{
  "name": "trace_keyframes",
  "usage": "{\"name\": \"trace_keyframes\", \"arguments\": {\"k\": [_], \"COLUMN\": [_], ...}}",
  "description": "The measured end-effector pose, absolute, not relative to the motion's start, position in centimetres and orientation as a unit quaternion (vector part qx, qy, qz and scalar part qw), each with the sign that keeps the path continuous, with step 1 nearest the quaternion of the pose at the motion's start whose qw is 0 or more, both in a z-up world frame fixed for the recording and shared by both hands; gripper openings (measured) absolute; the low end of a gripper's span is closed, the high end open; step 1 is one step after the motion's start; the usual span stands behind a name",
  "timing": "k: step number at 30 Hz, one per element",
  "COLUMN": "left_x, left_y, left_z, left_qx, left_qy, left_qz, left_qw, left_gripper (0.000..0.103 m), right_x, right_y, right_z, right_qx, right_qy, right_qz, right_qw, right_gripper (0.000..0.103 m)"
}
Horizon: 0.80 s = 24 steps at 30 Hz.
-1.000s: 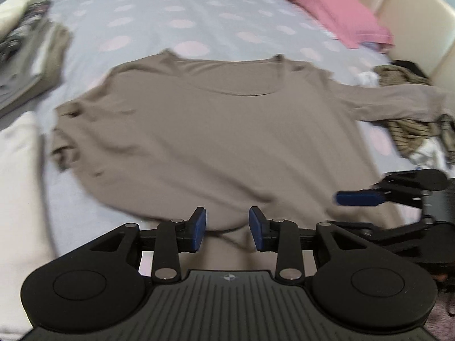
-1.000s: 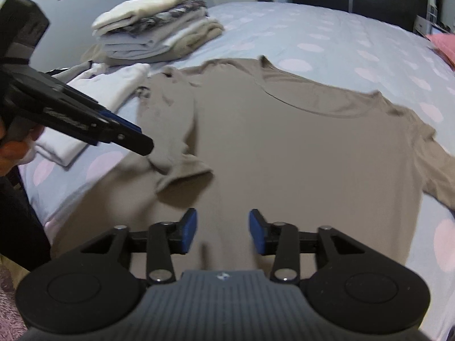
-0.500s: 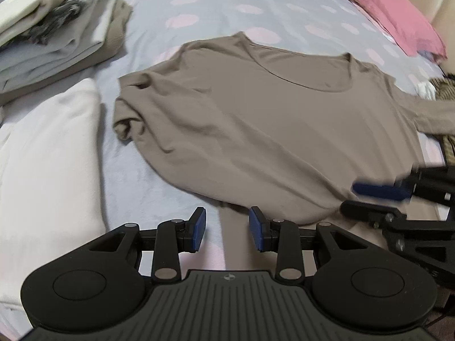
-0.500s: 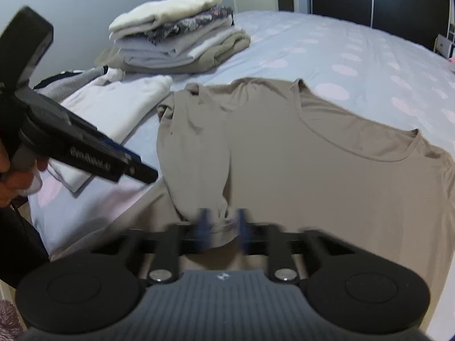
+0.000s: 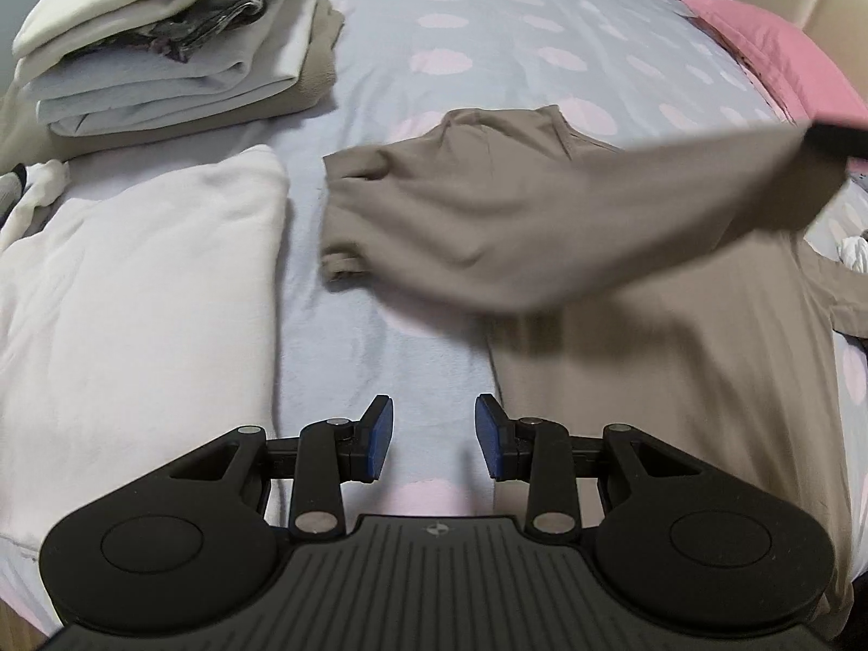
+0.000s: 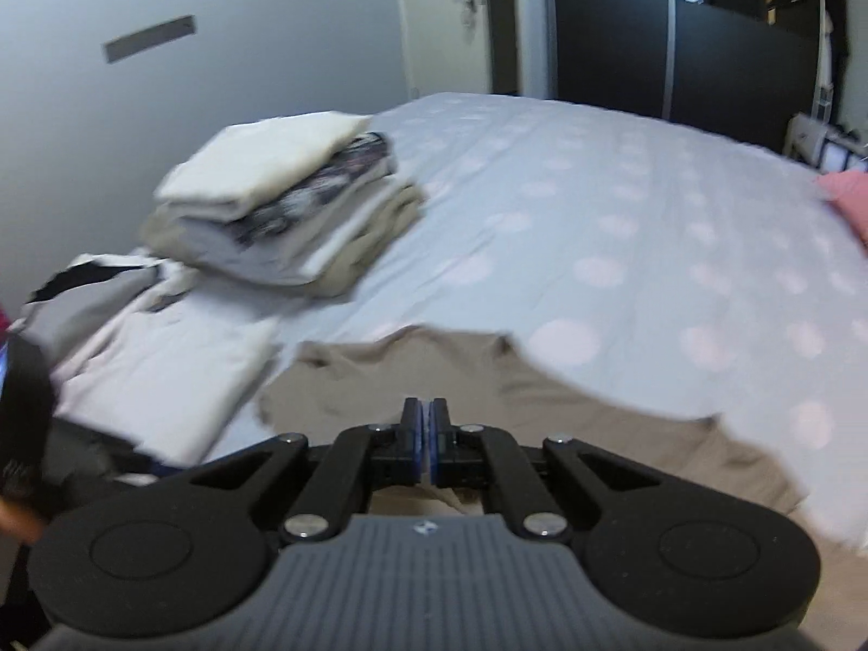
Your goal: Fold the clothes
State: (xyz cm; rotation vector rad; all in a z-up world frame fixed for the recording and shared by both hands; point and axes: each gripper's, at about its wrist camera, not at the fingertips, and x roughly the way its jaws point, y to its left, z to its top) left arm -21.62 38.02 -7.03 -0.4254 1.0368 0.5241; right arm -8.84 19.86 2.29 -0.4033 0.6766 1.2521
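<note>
Right claw: I see my right claw (image 6: 425,442) clenched on a thin fold of the taupe long-sleeved top (image 5: 569,228); its blue pads are pressed together with cloth running under them.
Left claw: my left claw (image 5: 434,436) is released, pads apart with nothing between them, over bare bedsheet (image 5: 380,336) just left of the top's near hem.
Top: it lies on the bed, right of centre in my left view; one edge is lifted and stretched up toward the far right, blurred, the rest lying flat.
White garment: a folded white piece (image 5: 135,293) lies left of the top, apart from it.
Stack: folded clothes (image 5: 168,38) are piled at far left.
Pillow: a pink pillow (image 5: 770,49) sits at far right.
</note>
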Motion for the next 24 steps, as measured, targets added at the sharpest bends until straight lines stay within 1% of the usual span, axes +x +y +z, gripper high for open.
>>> {"name": "trace_keyframes", "arguments": {"k": [4, 9, 15, 24], "left_x": [-21.7, -21.5, -20.9, -19.6], "left_y": [38.2, 38.1, 38.0, 38.1], "left_z": [-7.1, -7.4, -8.0, -8.5], "left_qx": [-0.200, -0.196, -0.190, -0.186], "left_qy": [0.487, 0.490, 0.495, 0.508], "left_qz": [0.250, 0.245, 0.238, 0.223], "left_qw": [0.812, 0.813, 0.814, 0.811], "left_gripper": [0.031, 0.031, 0.031, 0.031], "right_x": [-4.4, 0.9, 5.4, 9.8], "right_y": [20.0, 18.6, 16.9, 16.1], "right_z": [2.3, 0.5, -1.4, -6.5], "right_qx": [-0.182, -0.177, -0.191, -0.198], "right_qy": [0.346, 0.387, 0.409, 0.445], "right_qz": [0.517, 0.462, 0.401, 0.348], "right_qw": [0.762, 0.779, 0.797, 0.801], "right_gripper": [0.003, 0.003, 0.003, 0.003]}}
